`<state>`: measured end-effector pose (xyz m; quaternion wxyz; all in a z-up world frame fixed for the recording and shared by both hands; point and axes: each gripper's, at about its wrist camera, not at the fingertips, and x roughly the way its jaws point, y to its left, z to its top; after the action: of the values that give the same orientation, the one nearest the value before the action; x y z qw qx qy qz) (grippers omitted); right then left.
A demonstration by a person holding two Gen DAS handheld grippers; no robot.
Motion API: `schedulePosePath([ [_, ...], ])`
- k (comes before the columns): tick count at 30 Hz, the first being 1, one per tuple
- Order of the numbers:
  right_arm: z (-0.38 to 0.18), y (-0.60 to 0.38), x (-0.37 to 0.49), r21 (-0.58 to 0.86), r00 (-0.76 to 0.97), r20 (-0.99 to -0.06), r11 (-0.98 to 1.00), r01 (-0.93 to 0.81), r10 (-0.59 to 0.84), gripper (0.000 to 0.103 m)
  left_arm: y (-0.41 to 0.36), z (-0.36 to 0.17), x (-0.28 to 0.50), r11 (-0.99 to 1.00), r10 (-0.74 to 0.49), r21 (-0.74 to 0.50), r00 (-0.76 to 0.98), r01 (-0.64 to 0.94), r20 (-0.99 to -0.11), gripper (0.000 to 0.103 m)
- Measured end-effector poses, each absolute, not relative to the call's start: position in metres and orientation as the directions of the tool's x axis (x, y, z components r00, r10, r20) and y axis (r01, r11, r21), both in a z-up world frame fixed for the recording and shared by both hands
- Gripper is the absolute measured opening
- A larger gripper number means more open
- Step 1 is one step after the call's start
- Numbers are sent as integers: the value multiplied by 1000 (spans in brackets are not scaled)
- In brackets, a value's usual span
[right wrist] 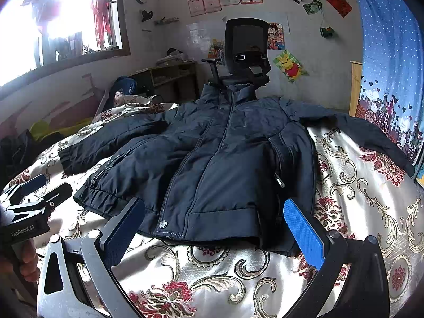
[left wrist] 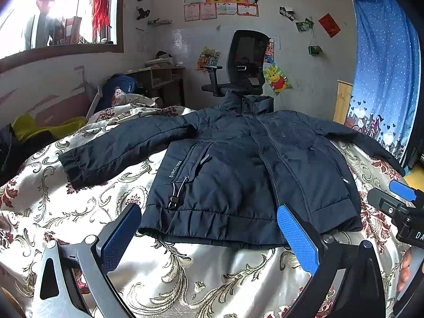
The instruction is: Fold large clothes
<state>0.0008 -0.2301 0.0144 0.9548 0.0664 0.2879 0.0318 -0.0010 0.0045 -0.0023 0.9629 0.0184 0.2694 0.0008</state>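
Left wrist view: left gripper (left wrist: 209,228) hovers at the jacket's hem, 2 blue fingers (left wrist: 296,235) spread wide, gripping nothing.
Right wrist view: right gripper (right wrist: 214,222) likewise wide apart and empty, just before the hem.
Jacket (left wrist: 238,164): dark navy, laid front-up on the patterned bedspread (left wrist: 206,273), sleeves spread sideways.
Behind: office chair (left wrist: 246,63).

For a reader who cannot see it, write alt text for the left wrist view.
A dark navy jacket lies zipped and face up on a floral bedspread, sleeves spread. The open left gripper hovers at its hem; the right gripper is at the right edge.
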Motion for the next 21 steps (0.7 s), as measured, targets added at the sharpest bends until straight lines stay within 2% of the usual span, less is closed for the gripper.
schedulePosePath([
  [21,13,-230,3,143,830,-549,989,-21,97,102,6,-8,1,999,10,32,853,8,-521,103],
])
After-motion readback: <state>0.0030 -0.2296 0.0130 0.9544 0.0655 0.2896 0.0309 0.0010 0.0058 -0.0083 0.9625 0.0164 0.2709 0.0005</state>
